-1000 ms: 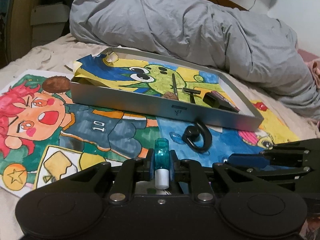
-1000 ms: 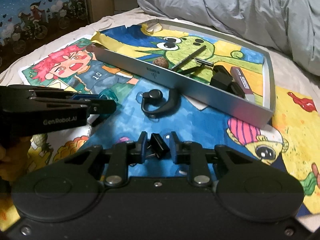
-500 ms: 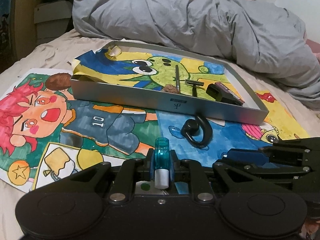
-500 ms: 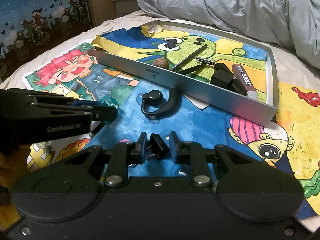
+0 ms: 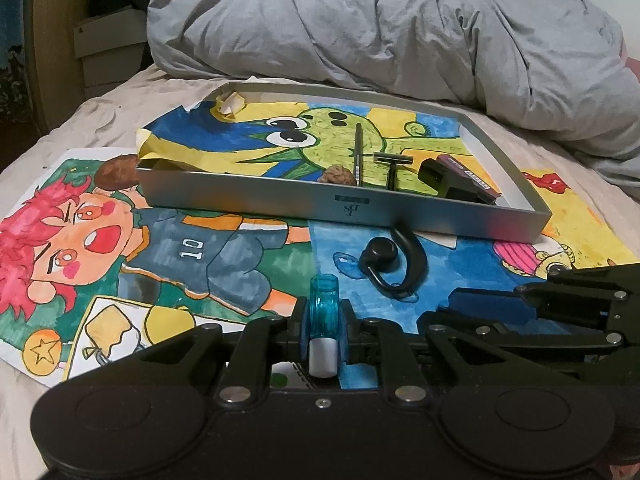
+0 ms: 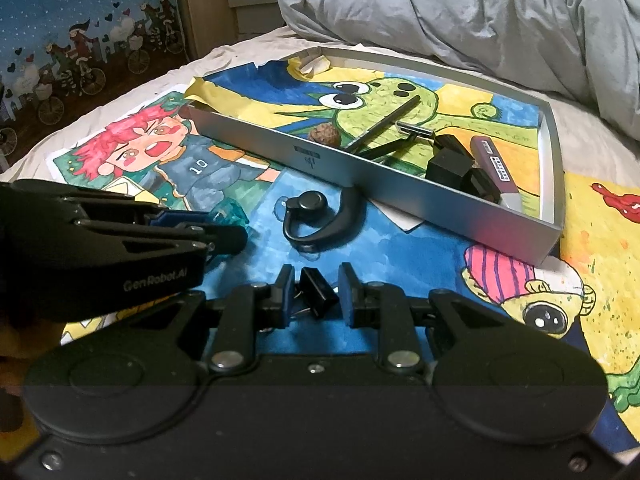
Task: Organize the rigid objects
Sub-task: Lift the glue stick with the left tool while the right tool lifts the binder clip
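Observation:
My left gripper [image 5: 323, 330] is shut on a small tube with a clear teal cap [image 5: 324, 304] and a white body, held above the drawings. From the right wrist view, the left gripper [image 6: 224, 236] sits at the left with the teal cap [image 6: 232, 212] at its tip. My right gripper [image 6: 316, 294] is shut on a black binder clip [image 6: 318, 290] lying slantwise between the fingers. A black ear-hook earpiece [image 5: 390, 262] [image 6: 316, 216] lies on the blue drawing just ahead of both grippers. Behind it stands the silver tray [image 5: 344, 208] [image 6: 304, 156].
In the tray lie a walnut [image 6: 324, 135], a pen [image 6: 384, 122], a razor [image 5: 394, 164], black blocks [image 6: 452, 164] and a purple stick [image 6: 494, 164]. Coloured drawings [image 5: 192, 248] cover the bed. A grey duvet [image 5: 360, 28] is heaped behind the tray.
Both views have shifted slightly, with the tray and earpiece sitting a little lower in the right wrist frame. Each gripper still holds the same object.

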`<state>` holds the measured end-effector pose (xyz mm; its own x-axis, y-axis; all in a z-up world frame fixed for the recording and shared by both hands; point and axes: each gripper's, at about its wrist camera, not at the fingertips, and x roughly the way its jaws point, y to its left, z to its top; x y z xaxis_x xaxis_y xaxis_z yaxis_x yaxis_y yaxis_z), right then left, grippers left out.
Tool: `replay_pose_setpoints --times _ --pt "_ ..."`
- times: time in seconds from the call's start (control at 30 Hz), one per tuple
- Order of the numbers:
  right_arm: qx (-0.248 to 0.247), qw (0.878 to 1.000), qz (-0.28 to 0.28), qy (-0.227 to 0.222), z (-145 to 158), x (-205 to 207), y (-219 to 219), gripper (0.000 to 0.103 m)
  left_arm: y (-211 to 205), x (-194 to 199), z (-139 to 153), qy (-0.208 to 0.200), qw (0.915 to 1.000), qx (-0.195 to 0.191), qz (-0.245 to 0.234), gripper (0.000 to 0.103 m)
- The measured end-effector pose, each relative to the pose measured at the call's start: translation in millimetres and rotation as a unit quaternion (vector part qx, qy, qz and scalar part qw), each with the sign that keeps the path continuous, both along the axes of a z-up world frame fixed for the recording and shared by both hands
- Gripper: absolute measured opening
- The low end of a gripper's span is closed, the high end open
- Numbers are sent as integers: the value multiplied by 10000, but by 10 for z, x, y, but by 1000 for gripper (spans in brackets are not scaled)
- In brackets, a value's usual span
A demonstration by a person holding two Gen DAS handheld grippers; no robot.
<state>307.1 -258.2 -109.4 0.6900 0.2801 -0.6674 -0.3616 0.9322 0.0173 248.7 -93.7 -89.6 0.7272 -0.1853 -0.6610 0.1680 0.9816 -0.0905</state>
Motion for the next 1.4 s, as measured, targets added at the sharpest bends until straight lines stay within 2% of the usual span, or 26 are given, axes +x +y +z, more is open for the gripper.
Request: replay_pose_setpoints --times 0.2,0.43,0.57,0.67,0.83,1.0,1.17,1.23,1.4 --pt "26 10000 -89 -30 9 -16 21 16 -43 -34 12 -11 9999 106 -38 15" --pt "2 9998 -126 -153 -8 -44 -6 16 14 -28 1 -34 9997 -25 -247 15" --pt "-123 9995 -103 -265 -12 -66 24 16 -40 -22 -21 -239 9976 183 -621 15" --pt "-114 9994 -135 -298 -22 -51 -1 16 -26 -3 -43 -381 9953 171 -877 15" --pt "85 9992 -23 -377 -73 7 -36 16 74 99 -63 -495 9931 104 -1055 15" --pt "504 9981 2 -364 -85 70 -140 16 164 180 -58 -520 9924 -10 -1116 15" --pt "635 9974 65 -346 -80 73 -192 15 140 216 -50 -583 9885 86 -1396 15" --pt "653 9969 154 -408 -56 47 -191 6 136 222 -37 -603 9861 117 -1546 15" --pt "684 9968 213 -349 -59 68 -203 6 173 264 -21 -529 9829 114 -1762 15"
